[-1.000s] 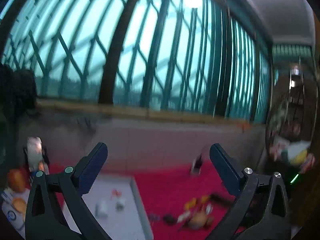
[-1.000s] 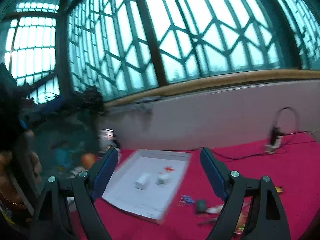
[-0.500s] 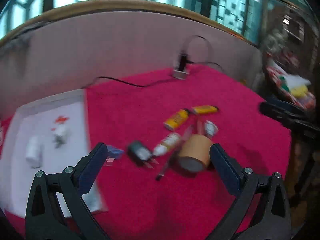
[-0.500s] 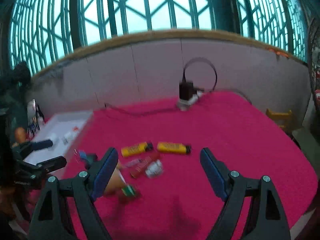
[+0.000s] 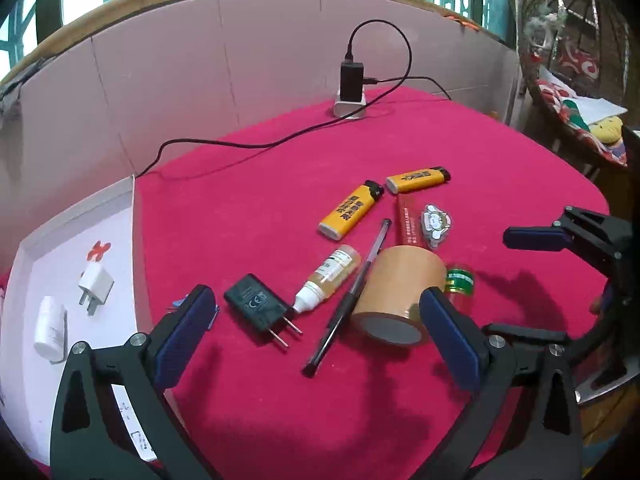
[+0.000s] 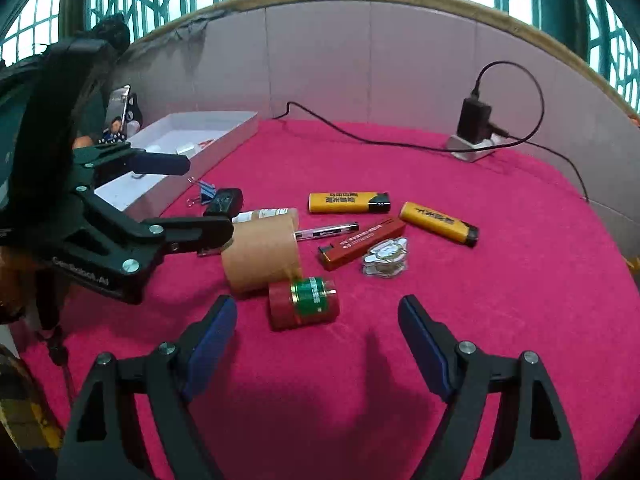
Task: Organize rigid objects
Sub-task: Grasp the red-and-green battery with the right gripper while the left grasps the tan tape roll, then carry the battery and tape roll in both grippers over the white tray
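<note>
A heap of small items lies on the red cloth: a brown tape roll (image 5: 394,298) (image 6: 262,254), a black plug adapter (image 5: 256,307), a dropper bottle (image 5: 328,280), a black pen (image 5: 348,300), two yellow lighters (image 5: 352,210) (image 5: 418,179), a red box (image 6: 362,243), a clear clip (image 6: 386,258) and a red-green battery (image 6: 304,302). My left gripper (image 5: 316,336) is open above the adapter, pen and tape roll. My right gripper (image 6: 318,340) is open just before the battery. A white tray (image 5: 138,248) at the left holds a white plug (image 5: 94,284) and a white cylinder (image 5: 50,330).
A black charger in a white socket block (image 5: 351,92) stands at the back, its cable (image 5: 240,145) trailing across the cloth to the tray. A blue binder clip (image 6: 206,196) lies by the tray. A pink wall bounds the back. A wicker chair (image 5: 576,80) stands at the right.
Both cameras swung down from the windows to the table. Both grippers have come lower and closer to the heap of items and stay open.
</note>
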A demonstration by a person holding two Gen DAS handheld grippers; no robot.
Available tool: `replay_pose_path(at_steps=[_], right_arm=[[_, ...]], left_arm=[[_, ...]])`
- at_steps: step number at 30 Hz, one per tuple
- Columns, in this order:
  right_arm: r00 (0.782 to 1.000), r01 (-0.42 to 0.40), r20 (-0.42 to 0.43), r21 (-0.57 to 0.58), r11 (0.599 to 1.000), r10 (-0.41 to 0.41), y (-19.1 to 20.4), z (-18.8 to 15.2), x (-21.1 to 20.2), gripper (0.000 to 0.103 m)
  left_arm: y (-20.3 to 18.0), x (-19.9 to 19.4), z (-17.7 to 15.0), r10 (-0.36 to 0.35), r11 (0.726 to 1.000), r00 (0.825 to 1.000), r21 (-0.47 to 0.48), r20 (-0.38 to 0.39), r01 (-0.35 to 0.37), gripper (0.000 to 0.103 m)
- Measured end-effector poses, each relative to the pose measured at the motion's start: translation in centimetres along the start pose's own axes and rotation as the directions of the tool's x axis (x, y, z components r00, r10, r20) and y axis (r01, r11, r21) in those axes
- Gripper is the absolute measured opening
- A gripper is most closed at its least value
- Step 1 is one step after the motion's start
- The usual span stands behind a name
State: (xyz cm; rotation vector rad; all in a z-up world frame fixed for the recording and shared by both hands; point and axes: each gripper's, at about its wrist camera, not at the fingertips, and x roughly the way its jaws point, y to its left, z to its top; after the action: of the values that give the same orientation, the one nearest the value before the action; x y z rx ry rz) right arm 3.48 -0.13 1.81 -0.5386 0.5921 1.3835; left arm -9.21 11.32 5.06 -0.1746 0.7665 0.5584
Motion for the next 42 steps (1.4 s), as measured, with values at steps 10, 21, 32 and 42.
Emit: replay_pose_path(at_steps=[10, 21, 32, 42], right_arm=[[0.997, -0.034, -0.066, -0.048, 0.998, 0.031, 0.7, 0.8, 3.0, 0.076], [0.993, -0.036, -0.11, 0.027, 0.999, 0.039, -1.4, -0.1, 2.8, 0.041], [0.996, -0.01, -0.086, 0.131, 0.991, 0.022, -3.9, -1.7, 1.3, 0.041], [1.0, 0.011, 0.005, 0.169, 0.986, -0.012, -4.4, -0.7, -1.3, 0.041]], left_arm=[[1.0, -0.3, -0.5, -0.107, 0.994, 0.994, 0.014, 0.007, 0.107, 0.103], [-2.0, 1.3, 0.6, -0.166, 0.973, 0.985, 0.156, -0.038, 0.17, 0.1], [-4.5, 3.7, 0.5, -0.115, 0.96, 0.987, 0.242, -0.113, 0.139, 0.082], [-4.8, 3.6, 0.1, -0.139, 0.97, 0.985, 0.184, -0.103, 0.156, 0.052]])
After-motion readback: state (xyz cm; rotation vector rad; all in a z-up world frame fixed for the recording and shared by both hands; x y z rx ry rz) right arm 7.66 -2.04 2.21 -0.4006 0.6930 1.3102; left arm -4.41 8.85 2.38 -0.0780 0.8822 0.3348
